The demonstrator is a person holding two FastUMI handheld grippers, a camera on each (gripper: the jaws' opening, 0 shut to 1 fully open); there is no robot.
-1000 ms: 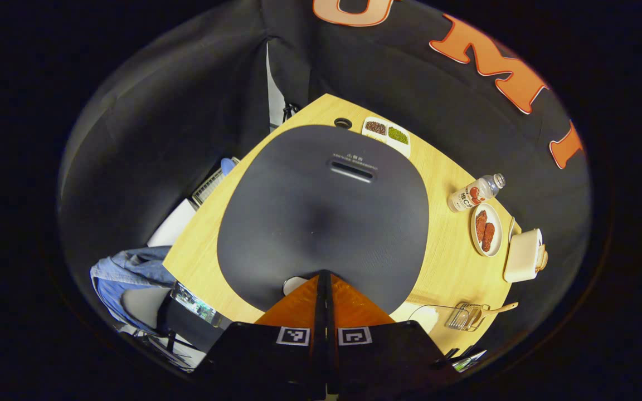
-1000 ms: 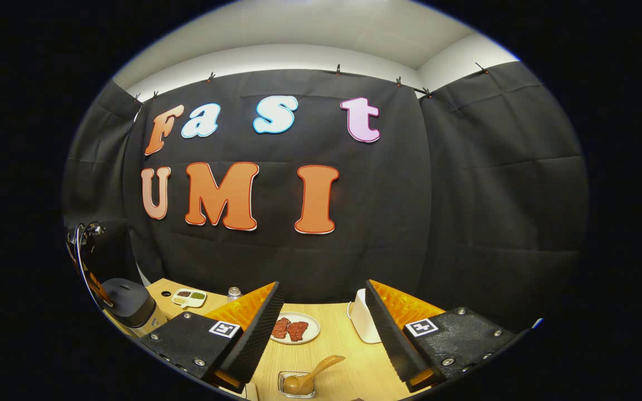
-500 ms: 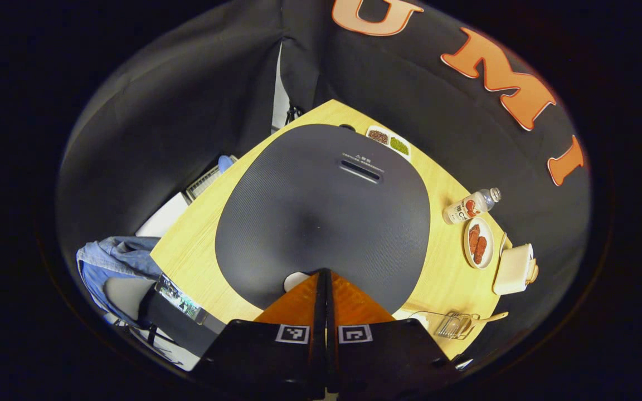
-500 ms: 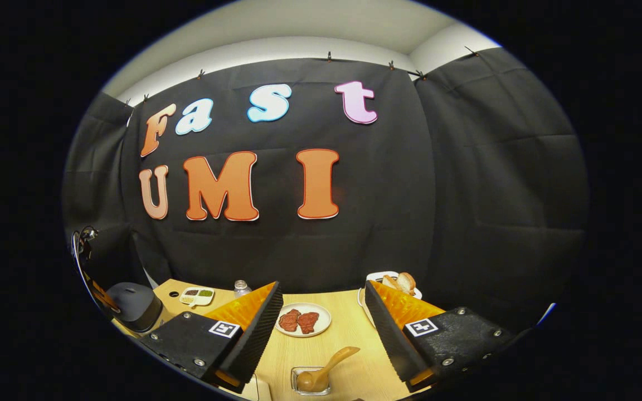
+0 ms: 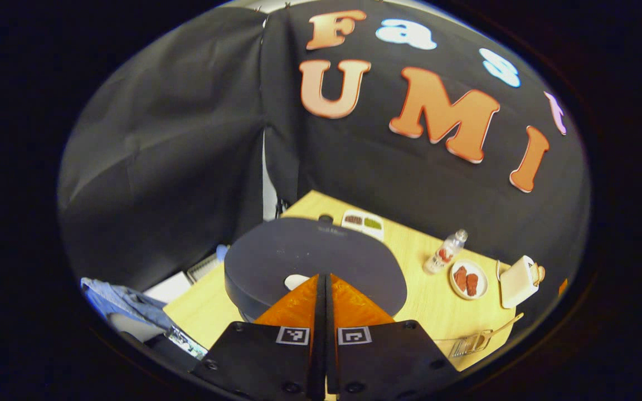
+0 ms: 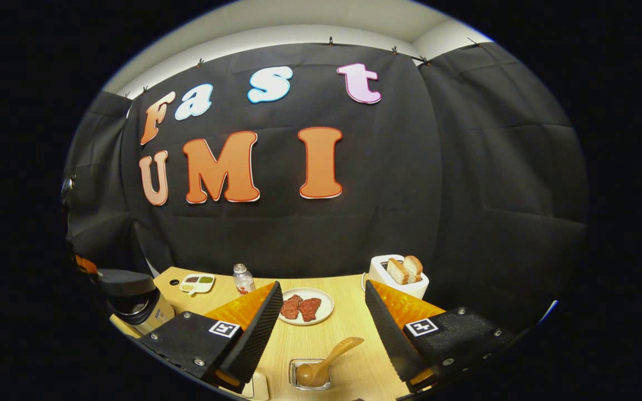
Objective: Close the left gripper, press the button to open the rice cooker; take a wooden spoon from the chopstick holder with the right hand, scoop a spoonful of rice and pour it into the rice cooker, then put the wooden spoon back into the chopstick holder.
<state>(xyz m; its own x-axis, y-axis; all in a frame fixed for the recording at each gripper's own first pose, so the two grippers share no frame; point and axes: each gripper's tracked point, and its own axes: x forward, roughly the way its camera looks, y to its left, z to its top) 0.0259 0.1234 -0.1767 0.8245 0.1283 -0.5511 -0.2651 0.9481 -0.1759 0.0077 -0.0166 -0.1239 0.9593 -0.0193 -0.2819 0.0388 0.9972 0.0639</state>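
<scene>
Right now the left tool [image 5: 321, 277] has its two fingers pressed flat together, with nothing between them. Its tip sits over the near edge of the rice cooker [image 5: 315, 262], close to a small white button [image 5: 296, 281] on the dark lid. From the right gripper view the lid [image 6: 123, 282] looks lifted a bit above the pot, so the cooker is partly open.

Just beside the cooker, at the far edge of the wooden surface [image 5: 427, 298], is a little white dish [image 5: 363, 223] with brown and green bits in it. A small bottle [image 5: 444, 252] stands to the right of that. Next comes a round plate [image 5: 468, 279] with two red pieces of meat on it. Past the plate is a white toaster [image 5: 518, 282].

The right tool [image 6: 321, 317] is spread wide and holds nothing. Down low between its fingers is the wooden spoon [image 6: 326, 362]. The spoon's bowl rests in a small clear holder [image 6: 310, 374] and its handle leans up to the right. Farther off sits the meat plate [image 6: 306, 306], and the bottle [image 6: 243, 279] is to its left. The toaster [image 6: 399, 276] stands at the back right with two slices of bread [image 6: 404, 269] poking out of the top.
</scene>
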